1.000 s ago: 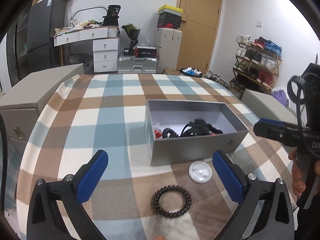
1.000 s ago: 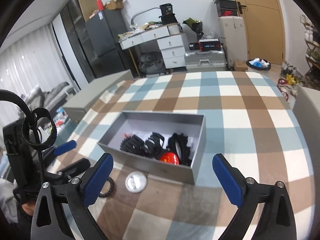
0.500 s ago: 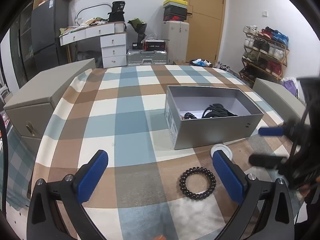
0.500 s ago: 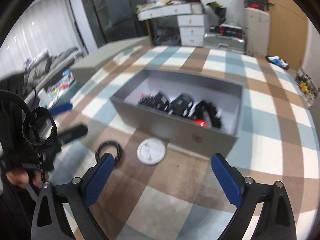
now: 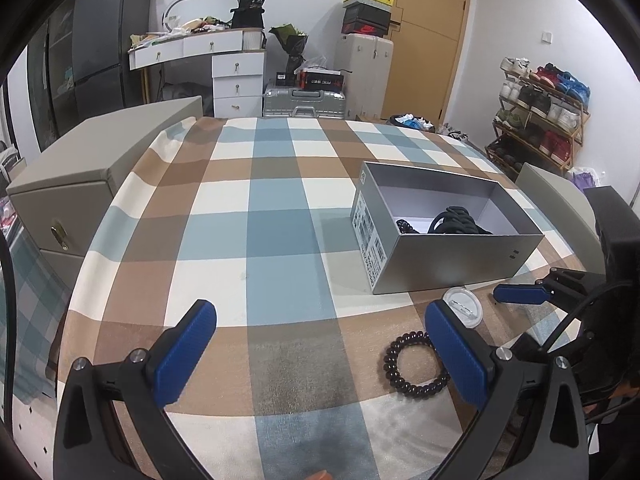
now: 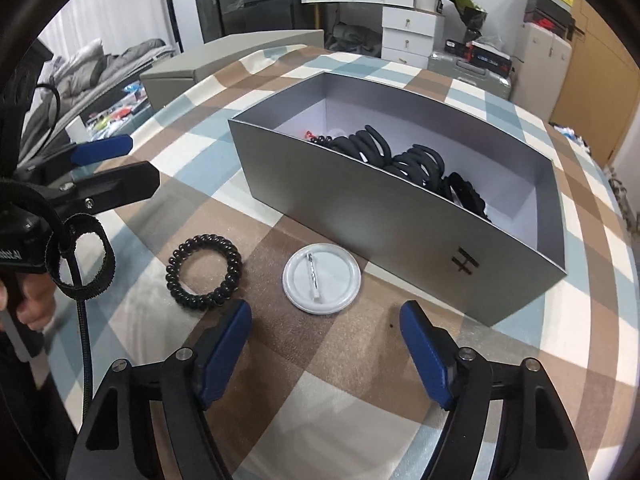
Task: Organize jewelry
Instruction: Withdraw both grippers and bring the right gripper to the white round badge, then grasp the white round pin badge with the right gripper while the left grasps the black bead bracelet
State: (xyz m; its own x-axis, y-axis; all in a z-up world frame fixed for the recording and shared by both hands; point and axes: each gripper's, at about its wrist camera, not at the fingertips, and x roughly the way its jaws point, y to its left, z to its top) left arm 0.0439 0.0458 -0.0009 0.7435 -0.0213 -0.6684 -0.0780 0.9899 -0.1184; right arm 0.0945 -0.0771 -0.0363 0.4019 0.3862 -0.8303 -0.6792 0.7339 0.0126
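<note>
Both grippers spread, nothing held: right gripper [image 6: 325, 344] sits w/ the white pin badge [image 6: 321, 278] just ahead, left gripper [image 5: 320, 350] near the black coil bracelet [image 5: 416, 364]. Both lie on the tablecloth [image 5: 280, 240] beside the grey box [image 6: 400, 216]. Risk: the flat badge may skid under the pads (little edge to pinch). Only the right view shows the pin side up & the box's contents.

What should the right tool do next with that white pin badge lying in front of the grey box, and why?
Probably ease the right tool forward and down over the white pin badge. Its jaws are open and empty, the badge lies flat on the cloth just ahead of them, outside the grey box. The black coil bracelet sits nearer the left tool.
</note>
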